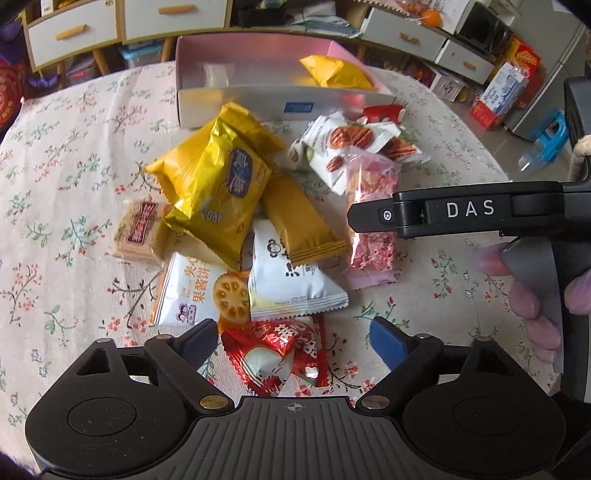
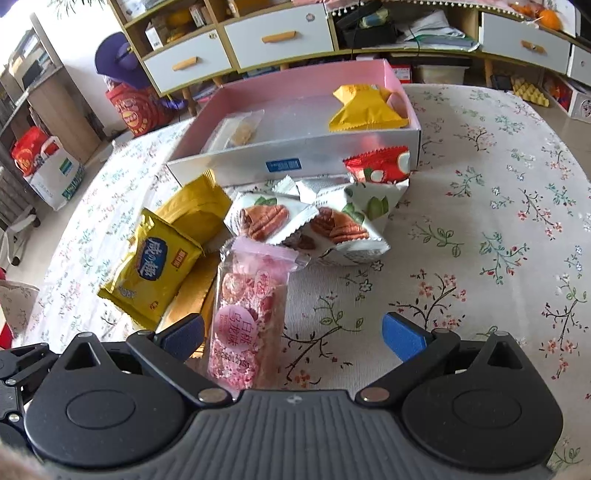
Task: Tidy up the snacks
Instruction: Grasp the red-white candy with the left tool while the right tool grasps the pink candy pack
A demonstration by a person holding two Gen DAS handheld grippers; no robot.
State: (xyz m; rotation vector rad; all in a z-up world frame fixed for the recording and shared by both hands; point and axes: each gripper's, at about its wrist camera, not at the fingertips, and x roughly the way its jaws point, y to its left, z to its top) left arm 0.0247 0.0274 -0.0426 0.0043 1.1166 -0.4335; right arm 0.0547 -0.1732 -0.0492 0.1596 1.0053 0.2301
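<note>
My left gripper [image 1: 293, 343] stands open low over a pile of snacks on the floral tablecloth. A red packet [image 1: 280, 354] lies between its blue pads [image 1: 388, 341], which do not press it. Beyond lie white biscuit packets [image 1: 195, 291], yellow packets [image 1: 218, 184] and pecan packets [image 1: 343, 144]. My right gripper [image 2: 293, 338] is open too, with a pink bar packet [image 2: 243, 314] lying between its fingers, close to the left pad [image 2: 184, 336]. Behind the pile, a pink-lined box [image 2: 295, 155] holds a yellow packet [image 2: 365, 107] and a clear packet [image 2: 240, 129].
A person's hand [image 1: 532, 295] grips the right tool's handle at the right of the left wrist view. A red packet [image 2: 380, 166] leans on the box front. Bare tablecloth [image 2: 498, 221] spreads to the right. Drawer units [image 2: 277, 33] stand beyond the table.
</note>
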